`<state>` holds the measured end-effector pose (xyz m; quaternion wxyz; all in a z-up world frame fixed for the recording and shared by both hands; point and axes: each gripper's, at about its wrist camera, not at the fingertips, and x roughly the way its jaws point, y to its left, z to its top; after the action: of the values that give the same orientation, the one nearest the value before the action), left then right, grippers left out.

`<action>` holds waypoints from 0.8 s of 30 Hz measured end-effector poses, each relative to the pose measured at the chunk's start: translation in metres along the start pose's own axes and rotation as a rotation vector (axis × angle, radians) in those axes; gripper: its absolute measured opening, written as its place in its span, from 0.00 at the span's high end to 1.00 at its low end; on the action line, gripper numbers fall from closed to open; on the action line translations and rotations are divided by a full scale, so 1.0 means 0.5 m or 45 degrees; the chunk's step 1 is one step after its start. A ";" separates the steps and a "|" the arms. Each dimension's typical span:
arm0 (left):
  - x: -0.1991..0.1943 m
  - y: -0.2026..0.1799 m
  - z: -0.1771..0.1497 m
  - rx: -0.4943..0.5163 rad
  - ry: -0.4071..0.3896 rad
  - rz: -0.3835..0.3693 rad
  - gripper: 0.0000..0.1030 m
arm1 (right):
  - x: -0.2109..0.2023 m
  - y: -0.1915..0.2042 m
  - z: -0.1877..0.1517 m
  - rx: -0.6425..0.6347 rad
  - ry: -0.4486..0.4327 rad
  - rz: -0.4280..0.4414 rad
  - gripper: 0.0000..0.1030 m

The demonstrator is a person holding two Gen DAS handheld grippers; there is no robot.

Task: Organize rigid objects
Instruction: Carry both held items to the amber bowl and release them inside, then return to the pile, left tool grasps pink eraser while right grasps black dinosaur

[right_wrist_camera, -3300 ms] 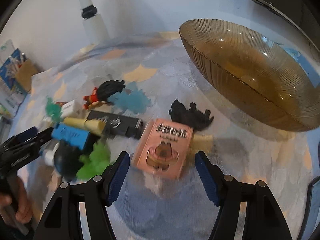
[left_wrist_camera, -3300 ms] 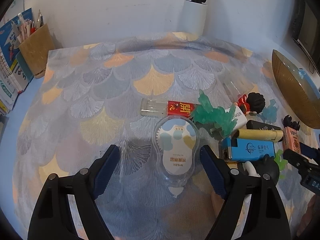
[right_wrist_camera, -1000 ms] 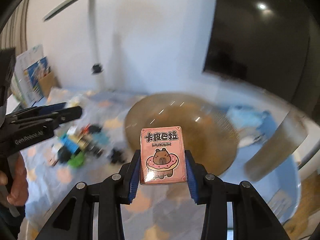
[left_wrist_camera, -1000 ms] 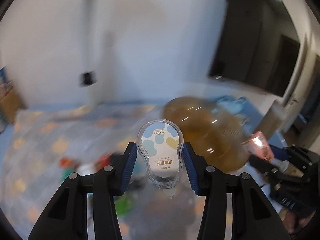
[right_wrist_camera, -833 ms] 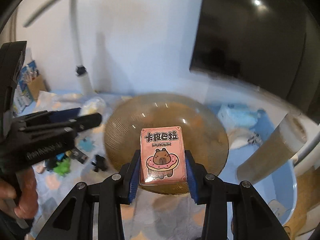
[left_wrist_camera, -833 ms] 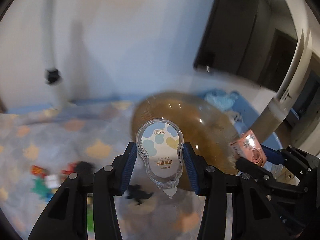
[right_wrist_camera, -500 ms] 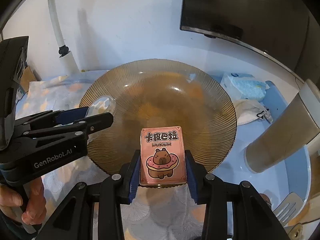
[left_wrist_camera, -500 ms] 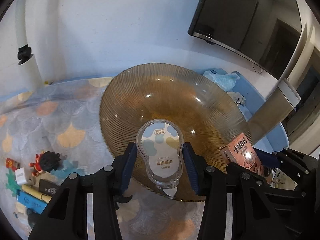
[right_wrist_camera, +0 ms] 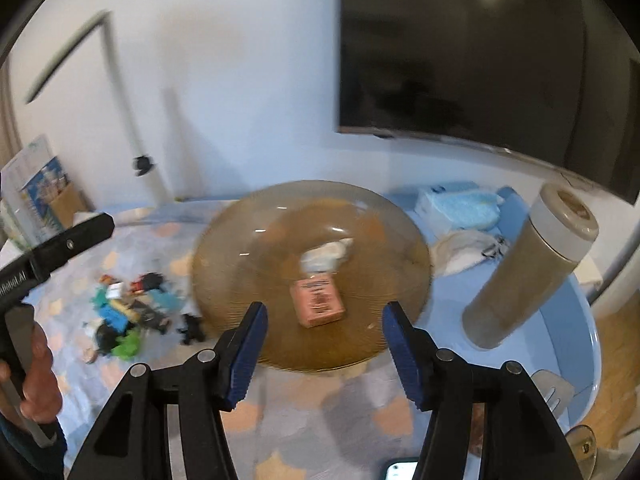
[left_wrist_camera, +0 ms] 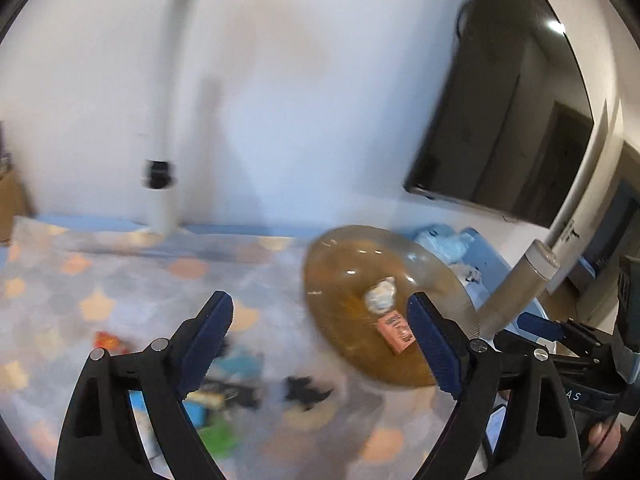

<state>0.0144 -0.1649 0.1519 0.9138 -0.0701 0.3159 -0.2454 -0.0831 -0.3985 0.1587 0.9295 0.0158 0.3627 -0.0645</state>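
A brown ribbed glass bowl (right_wrist_camera: 248,248) stands on the patterned cloth; it also shows in the left wrist view (left_wrist_camera: 332,280). Inside it lie the pink card box (right_wrist_camera: 318,300) and the clear plastic case (right_wrist_camera: 328,254), also in the left wrist view as the box (left_wrist_camera: 396,330) and the case (left_wrist_camera: 380,296). My right gripper (right_wrist_camera: 322,350) is open and empty, raised in front of the bowl. My left gripper (left_wrist_camera: 320,340) is open and empty, raised left of the bowl. Both views are blurred.
A pile of small toys and boxes (right_wrist_camera: 128,312) lies left of the bowl, also in the left wrist view (left_wrist_camera: 236,384). A tall brown canister (right_wrist_camera: 528,264) stands at the right. A white lamp post (left_wrist_camera: 160,184) rises at the back. A phone (right_wrist_camera: 400,470) lies near the front edge.
Both grippers opened and let go: the clear case and the pink box now lie in the bowl. Both grippers pulled up and back, the left one swinging leftward.
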 end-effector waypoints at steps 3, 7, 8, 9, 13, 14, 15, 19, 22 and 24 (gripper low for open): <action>-0.065 0.049 -0.021 -0.034 -0.034 0.066 0.15 | -0.017 0.061 -0.008 -0.067 -0.010 0.062 0.44; -0.127 0.127 -0.075 -0.097 -0.061 0.192 0.15 | -0.016 0.154 -0.045 -0.155 -0.010 0.168 0.44; -0.136 0.152 -0.091 -0.118 -0.058 0.225 0.15 | -0.010 0.173 -0.058 -0.170 0.002 0.189 0.44; -0.140 0.177 -0.108 -0.140 -0.051 0.258 0.15 | 0.002 0.192 -0.072 -0.181 0.019 0.213 0.44; -0.134 0.283 -0.186 -0.267 0.007 0.370 0.15 | 0.077 0.253 -0.145 -0.199 0.091 0.333 0.44; -0.131 0.304 -0.203 -0.291 0.015 0.382 0.15 | 0.096 0.266 -0.167 -0.206 0.084 0.361 0.44; -0.121 0.322 -0.219 -0.306 0.028 0.395 0.15 | 0.114 0.276 -0.186 -0.203 0.089 0.379 0.44; -0.094 0.346 -0.262 -0.287 0.049 0.452 0.15 | 0.161 0.289 -0.224 -0.146 0.139 0.406 0.44; -0.096 0.336 -0.270 -0.250 0.047 0.435 0.15 | 0.166 0.288 -0.227 -0.152 0.123 0.379 0.44; -0.101 0.328 -0.272 -0.224 0.042 0.453 0.15 | 0.170 0.284 -0.227 -0.142 0.127 0.378 0.43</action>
<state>-0.0368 0.0061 0.0256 0.9278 -0.0886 0.3585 -0.0526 -0.0788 -0.2582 0.0151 0.9092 0.0209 0.4049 0.0944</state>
